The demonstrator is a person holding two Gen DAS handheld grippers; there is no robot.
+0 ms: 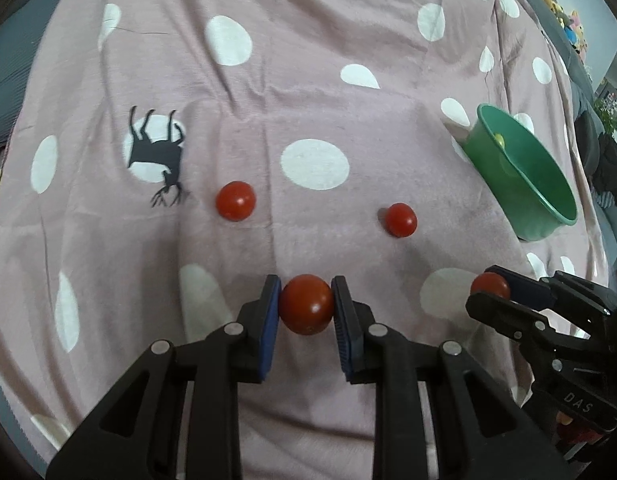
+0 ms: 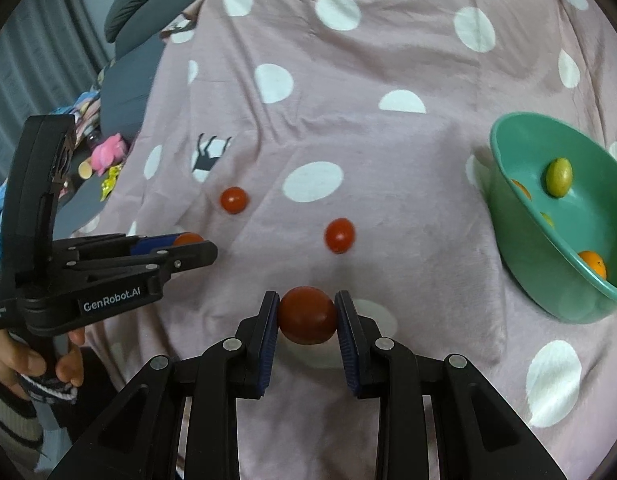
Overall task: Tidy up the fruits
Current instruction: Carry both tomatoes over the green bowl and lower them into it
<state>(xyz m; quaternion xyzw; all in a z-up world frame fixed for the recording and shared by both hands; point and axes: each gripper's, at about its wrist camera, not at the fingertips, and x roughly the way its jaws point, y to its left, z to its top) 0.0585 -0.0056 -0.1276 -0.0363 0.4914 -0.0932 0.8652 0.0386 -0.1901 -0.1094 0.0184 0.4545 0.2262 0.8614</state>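
Observation:
My left gripper (image 1: 306, 304) is shut on a red cherry tomato (image 1: 306, 305), its blue pads pressing both sides. My right gripper (image 2: 307, 316) is shut on another red tomato (image 2: 307, 315). Each gripper shows in the other's view: the right one (image 1: 493, 290) with its tomato (image 1: 489, 285), the left one (image 2: 188, 245) with its tomato (image 2: 187, 239). Two more tomatoes lie loose on the pink spotted blanket (image 1: 348, 32), a left one (image 1: 235, 201) (image 2: 234, 200) and a right one (image 1: 400, 219) (image 2: 339, 235). A green bowl (image 1: 544, 220) (image 2: 508, 152) at right holds a green fruit (image 2: 558, 178) and an orange fruit (image 2: 593, 263).
The blanket (image 2: 388, 60) covers a bed, with a black deer print (image 1: 158, 152) at left. Grey pillows (image 2: 148, 12) and small toys (image 2: 108, 150) lie off the bed's left side. Plush toys (image 1: 564, 20) sit far right.

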